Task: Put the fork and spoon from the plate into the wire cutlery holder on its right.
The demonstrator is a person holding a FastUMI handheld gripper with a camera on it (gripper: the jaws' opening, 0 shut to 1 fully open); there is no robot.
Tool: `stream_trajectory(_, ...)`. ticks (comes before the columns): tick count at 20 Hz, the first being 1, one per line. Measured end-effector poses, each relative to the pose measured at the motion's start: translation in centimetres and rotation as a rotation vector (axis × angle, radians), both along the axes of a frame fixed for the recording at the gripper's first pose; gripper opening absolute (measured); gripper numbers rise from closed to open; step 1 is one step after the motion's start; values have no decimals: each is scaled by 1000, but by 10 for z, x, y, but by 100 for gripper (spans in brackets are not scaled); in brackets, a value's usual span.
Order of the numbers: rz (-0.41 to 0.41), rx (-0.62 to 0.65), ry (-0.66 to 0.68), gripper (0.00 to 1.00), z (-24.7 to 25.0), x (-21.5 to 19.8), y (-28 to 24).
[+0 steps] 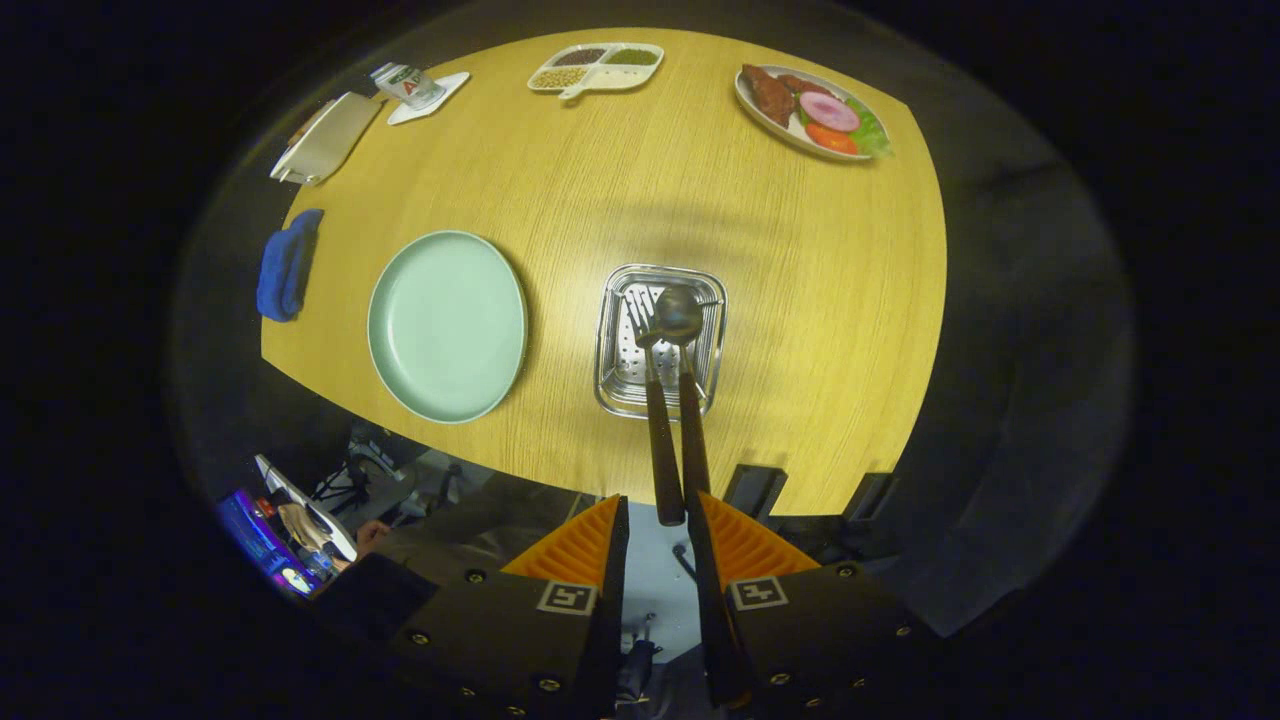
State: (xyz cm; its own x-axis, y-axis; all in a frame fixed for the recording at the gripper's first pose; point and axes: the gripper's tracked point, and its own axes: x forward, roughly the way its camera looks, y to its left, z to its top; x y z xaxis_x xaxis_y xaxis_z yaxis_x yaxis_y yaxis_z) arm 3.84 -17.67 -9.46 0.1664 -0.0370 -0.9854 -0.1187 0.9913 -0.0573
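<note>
The wire cutlery holder [661, 340], seen from above, stands on the wooden table [800, 300] to the right of the pale green plate [447, 325], which has nothing on it. The fork [655, 400] and the spoon [682, 330] stand side by side with their heads down inside the holder. Their dark handles rise toward me and lean over its near rim. My gripper [662, 500] hovers high above the table's near edge. Its orange fingers [575, 545] are apart, and the handle ends sit in the gap close to the right finger. The left finger is clear of them.
At the far side of the table are a divided dish of grains [597, 68], a plate of food [812, 110], a carton on a white coaster [412, 88] and a white tray [325, 138]. A blue cloth [286, 265] lies at the left edge.
</note>
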Motion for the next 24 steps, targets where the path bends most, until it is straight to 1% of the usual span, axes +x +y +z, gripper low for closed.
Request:
stream_trajectory(1, 0, -8, -56, 34, 6, -3, -1)
stream_trajectory(3, -7, 6, -219, 34, 24, -1, 10)
stream_trajectory(4, 10, 16, -350, 34, 40, 5, 20)
stream_trajectory(6, 86, 40, -590, 34, 74, 13, 46)
stream_trajectory(8, 116, 78, -813, 34, 112, 9, 76)
stream_trajectory(10, 103, 109, -1024, 34, 150, 4, 98)
stream_trajectory(11, 98, 117, -1101, 34, 162, -3, 108)
stream_trajectory(13, 60, 114, -1234, 34, 183, -12, 122)
stream_trajectory(14, 31, 134, -1306, 34, 197, -17, 130)
stream_trajectory(16, 2, 145, -1405, 34, 214, -25, 143)
stream_trajectory(18, -16, 144, -1463, 34, 222, -34, 147)
stream_trajectory(20, -14, 169, -1469, 33, 221, -39, 155)
stream_trajectory(24, -6, 180, -1468, 33, 222, -38, 159)
